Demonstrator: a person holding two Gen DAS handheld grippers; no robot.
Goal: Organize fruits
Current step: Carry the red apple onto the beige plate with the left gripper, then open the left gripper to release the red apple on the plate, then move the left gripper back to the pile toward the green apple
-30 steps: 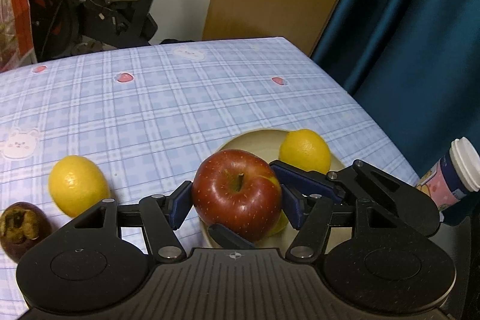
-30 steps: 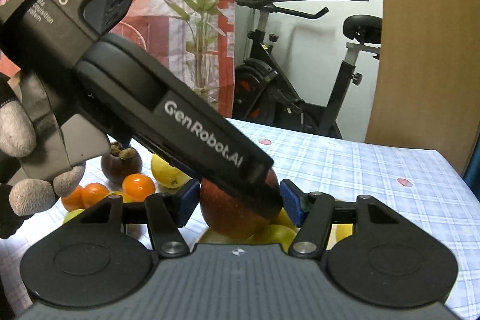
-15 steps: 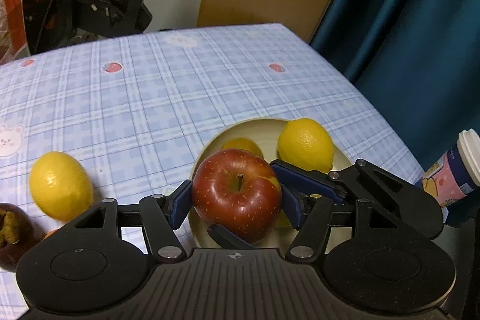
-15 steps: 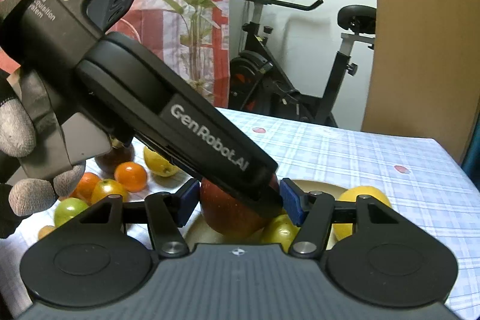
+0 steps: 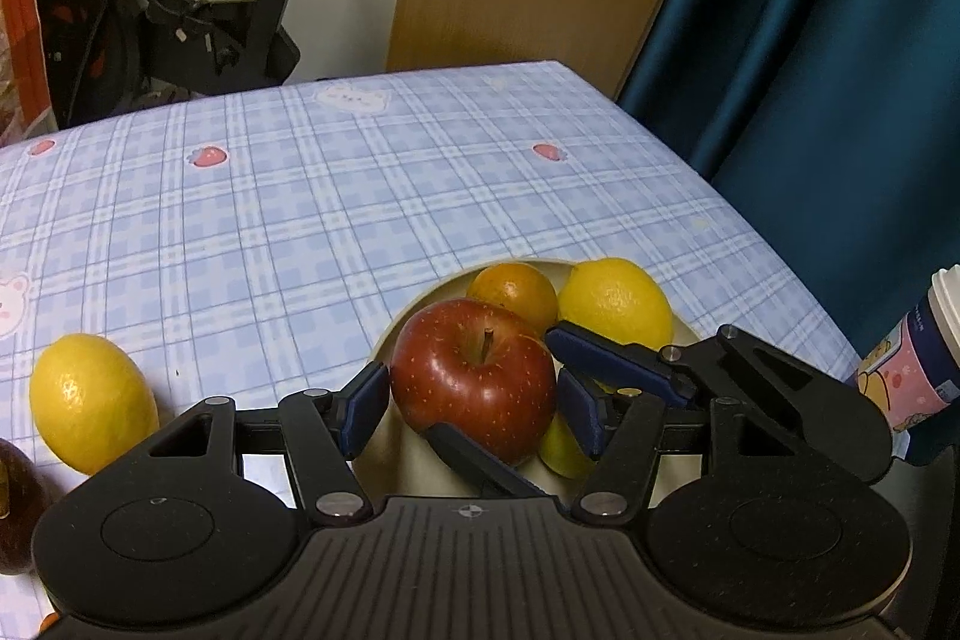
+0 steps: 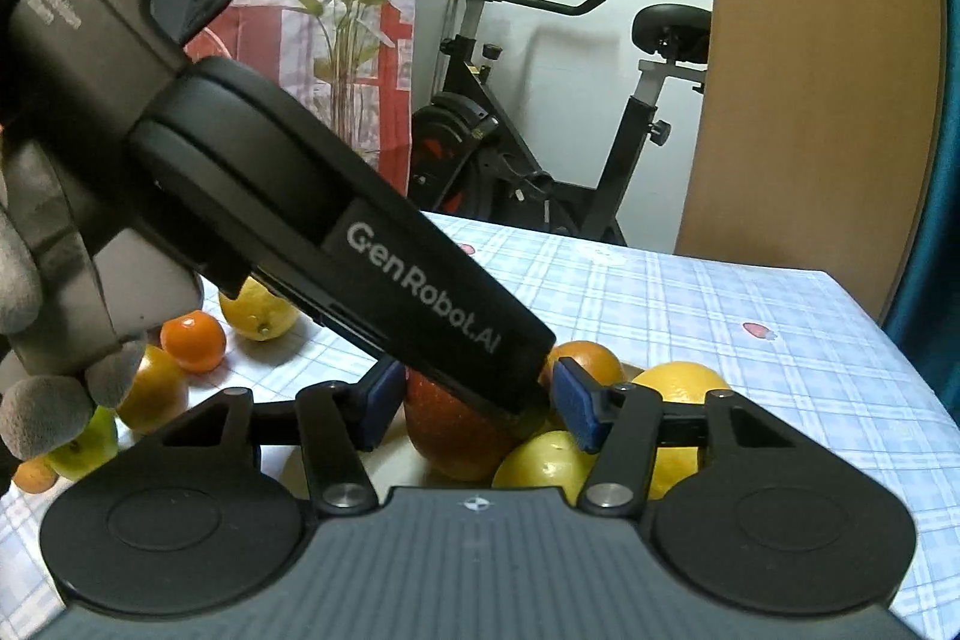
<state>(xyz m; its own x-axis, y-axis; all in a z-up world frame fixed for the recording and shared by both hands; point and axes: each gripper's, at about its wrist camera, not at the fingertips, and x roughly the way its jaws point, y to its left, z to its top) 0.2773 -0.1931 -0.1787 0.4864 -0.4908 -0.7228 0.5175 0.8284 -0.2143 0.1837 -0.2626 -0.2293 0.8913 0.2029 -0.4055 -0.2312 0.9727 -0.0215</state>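
The table [image 5: 300,196] carries a plate [image 5: 414,316] near its right edge. On the plate lie a lemon [image 5: 615,301] and an orange [image 5: 513,289]. The left gripper [image 5: 474,403] clamps the apple [image 5: 474,376] over the plate, probably to lay it there. The right gripper [image 6: 474,403] has just been closing beside the apple; whether it presses, I cannot tell.

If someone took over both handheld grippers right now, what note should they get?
Left gripper: shut on the red apple, over the plate.
Right gripper: jaws have just been closing around the same apple; contact unclear.
Done: an orange, a lemon and a yellow-green fruit sit on the plate.
Left: settle the apple, then probably gather the loose lemon and small oranges from the tablecloth.
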